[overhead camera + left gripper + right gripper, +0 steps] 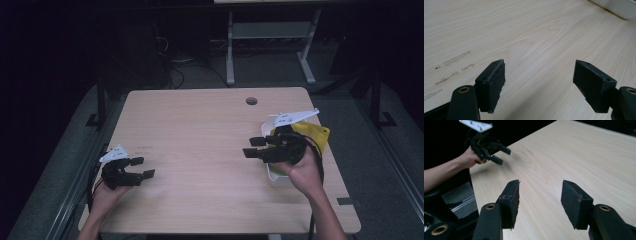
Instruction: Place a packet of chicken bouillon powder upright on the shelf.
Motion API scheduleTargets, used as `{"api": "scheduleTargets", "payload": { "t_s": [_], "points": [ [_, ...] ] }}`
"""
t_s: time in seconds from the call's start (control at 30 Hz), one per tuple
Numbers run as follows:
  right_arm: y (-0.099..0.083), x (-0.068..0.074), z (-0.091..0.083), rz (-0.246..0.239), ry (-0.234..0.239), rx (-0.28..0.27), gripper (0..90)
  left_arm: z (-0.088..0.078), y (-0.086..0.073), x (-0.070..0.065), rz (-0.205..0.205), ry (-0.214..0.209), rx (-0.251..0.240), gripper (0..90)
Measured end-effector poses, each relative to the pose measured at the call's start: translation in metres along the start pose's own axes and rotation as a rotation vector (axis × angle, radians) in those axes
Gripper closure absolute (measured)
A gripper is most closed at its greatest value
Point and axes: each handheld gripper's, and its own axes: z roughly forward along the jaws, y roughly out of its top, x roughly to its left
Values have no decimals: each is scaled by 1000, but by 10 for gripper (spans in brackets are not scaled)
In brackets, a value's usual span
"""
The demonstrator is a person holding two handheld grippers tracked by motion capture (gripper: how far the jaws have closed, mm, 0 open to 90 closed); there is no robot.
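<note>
At table's right edge: white tray (274,176) w/ yellow item (315,134) at its far side, item's shape unclear. Right gripper (256,147) held just left of tray above the tabletop (200,130), jaws spread, nothing btwn them. Left gripper (141,167) near front-left corner, well apart from tray, jaws spread wide, also empty; bare wood btwn its pads (496,80). Tray corner (619,8) seen far off in left gripper view.
</note>
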Motion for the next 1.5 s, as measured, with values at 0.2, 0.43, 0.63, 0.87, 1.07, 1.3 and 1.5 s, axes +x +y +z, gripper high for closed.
{"api": "scheduleTargets", "payload": {
  "t_s": [0.2, 0.43, 0.63, 0.87, 1.07, 1.3, 1.5],
  "points": [
    [0, 8, 21, -9, 33, 29, 453, -1, 0, 1, 2, -2, 3, 251],
    [-3, 13, 40, -12, 69, 42, 442, 0, 0, 0, 1, -3, 1, 251],
    [-7, 17, 55, -9, 102, 55, 427, 0, -1, 1, 3, -4, 5, 251],
    [-12, 24, 77, -11, 143, 77, 415, 1, -1, 0, 6, -4, 9, 251],
    [-20, 28, 95, -9, 180, 95, 410, 1, -1, -1, 12, -3, 16, 250],
    [-32, 32, 113, 4, 221, 117, 395, 1, -1, -1, 17, -2, 20, 249],
    [-45, 38, 129, 5, 257, 134, 389, 6, -3, -4, 23, -5, 35, 250]
  ]
}}
